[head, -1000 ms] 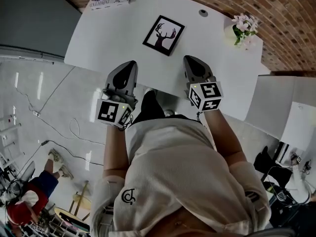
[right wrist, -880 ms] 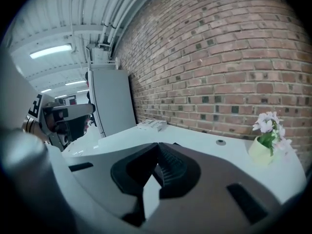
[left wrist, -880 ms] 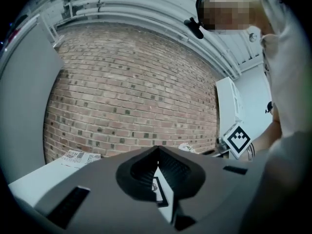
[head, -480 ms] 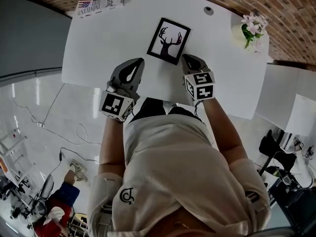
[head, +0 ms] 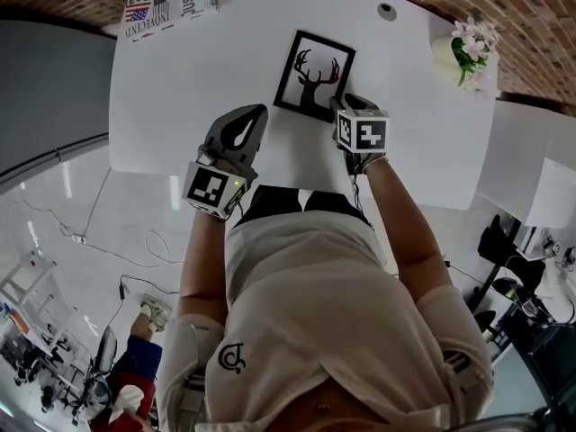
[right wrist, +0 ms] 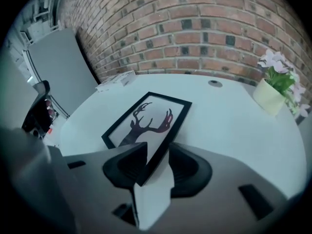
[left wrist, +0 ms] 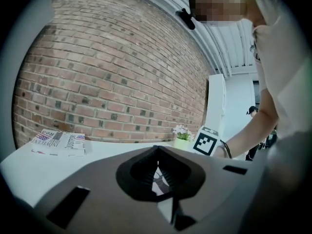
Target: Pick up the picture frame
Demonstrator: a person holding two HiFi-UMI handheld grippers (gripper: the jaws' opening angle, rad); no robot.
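Black picture frame (head: 314,75) lies flat, far centre on the white table (head: 207,70). Right gripper (head: 346,104), jaws apart, straddles its near-right corner; left gripper (head: 247,120) hovers near-left, jaws together. Seat deeper, clamp squarely, then lift

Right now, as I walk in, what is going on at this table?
A person works two handheld grippers over a white table. The right gripper has open jaws straddling the near corner of the picture frame, which lies flat, not yet lifted. The left gripper is shut and empty, left of the frame.
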